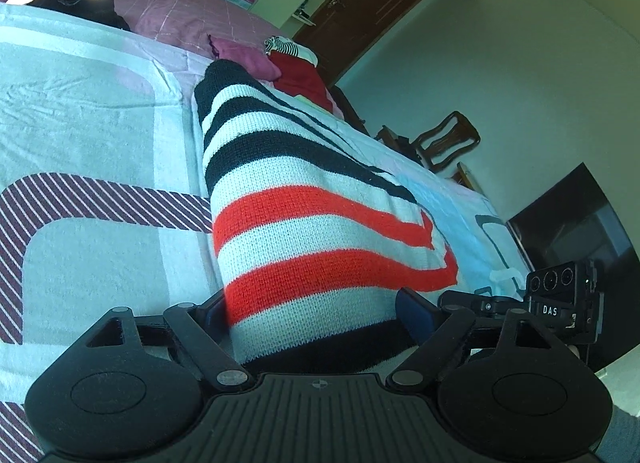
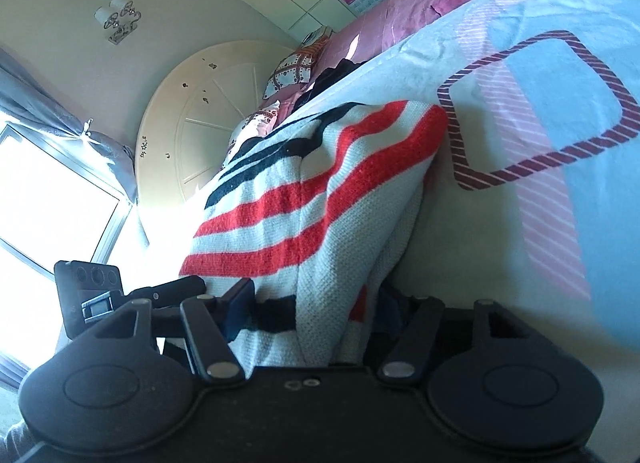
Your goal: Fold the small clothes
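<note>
A knit sweater point(image 1: 304, 223) with white, red and black stripes lies on a pale blue and white bed cover point(image 1: 88, 115). My left gripper point(image 1: 316, 315) is shut on its near edge, the fabric bunched between the fingers. In the right wrist view the same sweater point(image 2: 312, 199) is folded over in a thick ridge, and my right gripper point(image 2: 316, 319) is shut on its near edge. The other gripper shows at the edge of each view, at the right point(image 1: 560, 303) and at the left point(image 2: 92, 295).
Red and magenta clothes point(image 1: 300, 79) and a striped piece are piled at the far end of the bed. A dark garment point(image 1: 80, 3) lies on the pink quilt. A wooden chair point(image 1: 444, 143) and a dark screen point(image 1: 576, 223) stand right of the bed. A window point(image 2: 44, 199) and round headboard point(image 2: 208, 103) lie left.
</note>
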`<state>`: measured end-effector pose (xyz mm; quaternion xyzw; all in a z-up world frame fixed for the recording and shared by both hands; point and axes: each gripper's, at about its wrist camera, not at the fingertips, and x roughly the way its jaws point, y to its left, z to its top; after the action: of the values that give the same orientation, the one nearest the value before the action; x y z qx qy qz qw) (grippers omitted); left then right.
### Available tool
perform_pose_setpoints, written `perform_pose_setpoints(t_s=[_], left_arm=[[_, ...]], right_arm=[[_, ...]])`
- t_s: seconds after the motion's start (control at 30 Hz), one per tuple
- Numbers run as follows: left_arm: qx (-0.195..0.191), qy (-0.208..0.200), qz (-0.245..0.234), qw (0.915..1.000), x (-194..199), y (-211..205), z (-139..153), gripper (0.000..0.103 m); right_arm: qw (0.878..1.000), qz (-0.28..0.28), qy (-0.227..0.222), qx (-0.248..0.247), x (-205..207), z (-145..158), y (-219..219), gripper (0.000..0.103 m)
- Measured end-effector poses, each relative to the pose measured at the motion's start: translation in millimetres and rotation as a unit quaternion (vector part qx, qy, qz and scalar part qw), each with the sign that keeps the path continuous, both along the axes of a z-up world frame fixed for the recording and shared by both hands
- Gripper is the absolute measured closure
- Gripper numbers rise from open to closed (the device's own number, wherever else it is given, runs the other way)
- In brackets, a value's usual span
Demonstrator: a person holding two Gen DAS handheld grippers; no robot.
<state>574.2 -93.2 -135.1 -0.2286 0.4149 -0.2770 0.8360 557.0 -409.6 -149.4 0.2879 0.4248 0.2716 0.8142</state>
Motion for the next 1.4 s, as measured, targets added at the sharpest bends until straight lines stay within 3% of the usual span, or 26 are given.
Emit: perform_pose_setpoints(t_s=[0.13, 0.23, 0.3, 0.5, 1.0, 1.23, 1.4], left_arm=[[0.020, -0.015, 0.000, 0.9997, -0.8, -8.0, 1.1, 0.020], [0.030, -0.024, 0.006, 0.9993, -3.5, -10.6, 1.6, 0.021], [0.048, -0.035, 0.012, 0.9981, -7.7, -14.1, 3.0, 0.027], [0.039, -0.041, 0.032, 0.9979, -13.0, -8.9, 3.8, 0.044], [0.025, -0.080, 0.016, 0.9963, -33.7, -3.6, 46.0, 0.050], [0.003, -0.105, 0.021, 0.9942, -53.0, 33.6, 63.0, 0.050], [-0.004, -0.111, 0.033, 0.9933, -72.3, 91.2, 67.1, 0.050]], right_arm=[[1.000, -0.005, -0.017, -0.012, 4.4, 0.4, 12.5, 0.041], [1.000, -0.015, -0.015, -0.004, 2.6, -2.5, 8.6, 0.053], [1.000, -0.015, -0.016, -0.003, 0.9, -3.9, 5.7, 0.059], [0.999, -0.017, -0.024, -0.013, -3.6, 3.4, 7.6, 0.065], [0.998, -0.026, -0.064, -0.008, -27.6, 46.2, 15.8, 0.069], [0.995, -0.019, -0.091, -0.019, -38.2, 74.3, 52.3, 0.069], [0.995, -0.004, -0.101, -0.025, -38.1, 82.9, 107.5, 0.069]])
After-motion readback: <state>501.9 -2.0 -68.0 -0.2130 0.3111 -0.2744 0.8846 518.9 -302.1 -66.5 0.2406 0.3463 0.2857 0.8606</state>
